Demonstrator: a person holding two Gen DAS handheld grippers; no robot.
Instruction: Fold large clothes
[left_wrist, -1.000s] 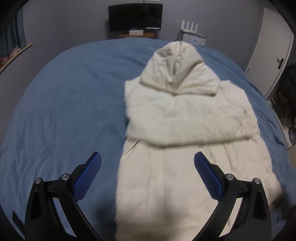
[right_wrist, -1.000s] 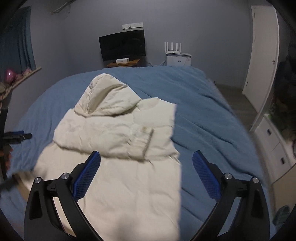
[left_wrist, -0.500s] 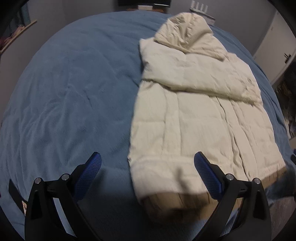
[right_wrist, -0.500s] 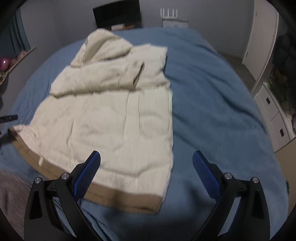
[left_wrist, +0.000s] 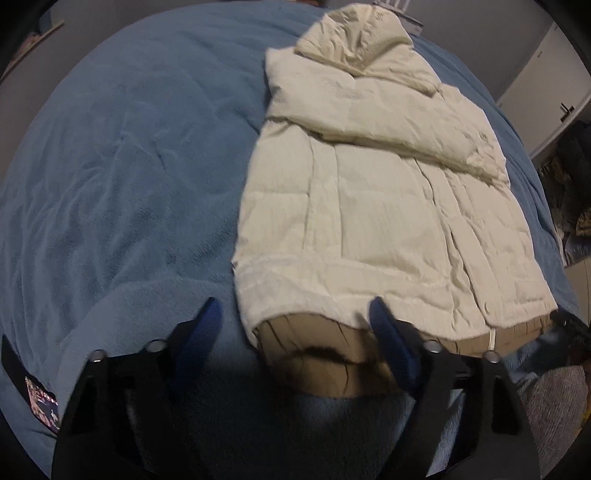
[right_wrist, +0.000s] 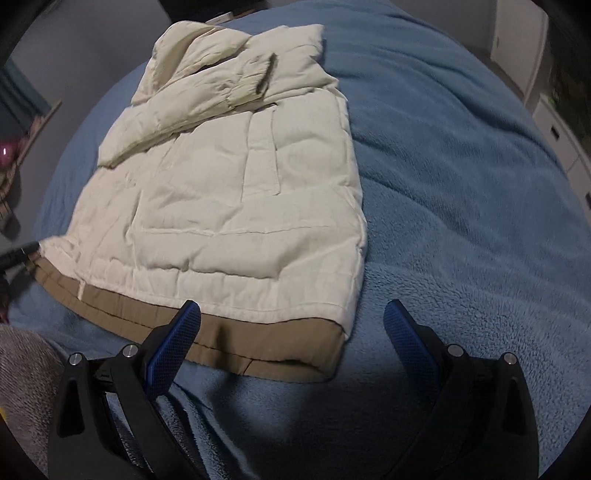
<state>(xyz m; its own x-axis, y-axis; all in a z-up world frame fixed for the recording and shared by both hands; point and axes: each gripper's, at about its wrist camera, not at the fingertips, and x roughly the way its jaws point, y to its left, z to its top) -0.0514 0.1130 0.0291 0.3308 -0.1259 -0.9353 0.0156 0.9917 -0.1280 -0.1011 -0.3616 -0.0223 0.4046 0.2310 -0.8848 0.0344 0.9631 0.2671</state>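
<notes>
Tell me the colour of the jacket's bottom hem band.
Tan-brown hem band, clearest in the right wrist view.

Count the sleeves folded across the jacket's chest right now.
1 clearly visible: a cream sleeve lies across the jacket just below the hood, cuff toward the right. A second may be hidden underneath.

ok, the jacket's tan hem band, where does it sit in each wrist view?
Left wrist: tan hem band lies bottom centre, between the open fingers of the left gripper.
Right wrist: the band runs lower left to centre, its corner between the open right gripper fingers.
Shared landmark: the cream hood at the far end.
</notes>
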